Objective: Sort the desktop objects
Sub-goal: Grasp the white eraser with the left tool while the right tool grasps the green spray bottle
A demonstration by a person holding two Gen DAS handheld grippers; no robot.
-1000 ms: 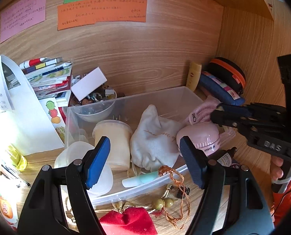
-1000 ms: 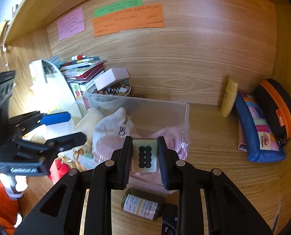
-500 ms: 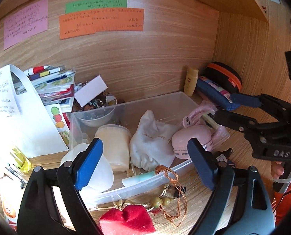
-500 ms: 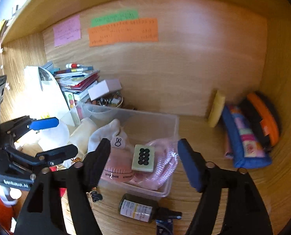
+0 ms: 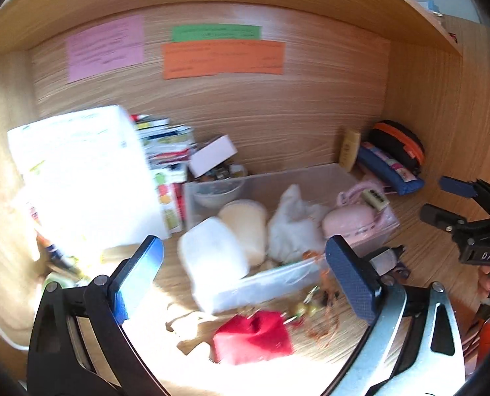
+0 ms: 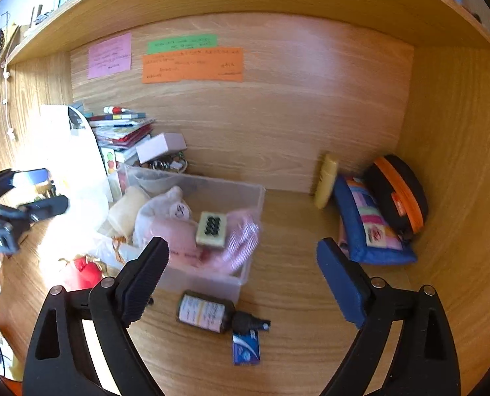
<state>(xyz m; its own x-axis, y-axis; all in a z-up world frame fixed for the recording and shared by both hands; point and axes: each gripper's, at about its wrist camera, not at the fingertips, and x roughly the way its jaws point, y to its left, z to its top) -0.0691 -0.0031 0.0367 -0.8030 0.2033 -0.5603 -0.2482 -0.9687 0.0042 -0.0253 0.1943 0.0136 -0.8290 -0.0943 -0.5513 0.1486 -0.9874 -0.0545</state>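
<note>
A clear plastic bin (image 6: 253, 194) holds a white cloth pouch (image 6: 165, 211), pink items and a pale tile with black dots (image 6: 212, 226) lying on top. The tile (image 5: 375, 198) also shows at the bin's (image 5: 310, 173) right end in the left wrist view. My right gripper (image 6: 243, 252) hangs in front of the bin, jaws opening wide, nothing between them. My left gripper (image 5: 245, 257) is back from the bin's near side, jaws also opening and holding nothing. A red pouch (image 5: 251, 336) and a beaded cord lie on the desk below it.
A brown bottle (image 6: 202, 312) and a blue packet (image 6: 245, 348) lie in front of the bin. A yellow tube (image 6: 325, 181), a blue pencil case (image 6: 370, 234) and a black-orange case (image 6: 400, 191) sit at the back right. Books, a white box and papers (image 5: 80, 178) crowd the left.
The right gripper let go of the dotted tile, which now rests in the bin. Both grippers opened wide and drew back from the bin.
</note>
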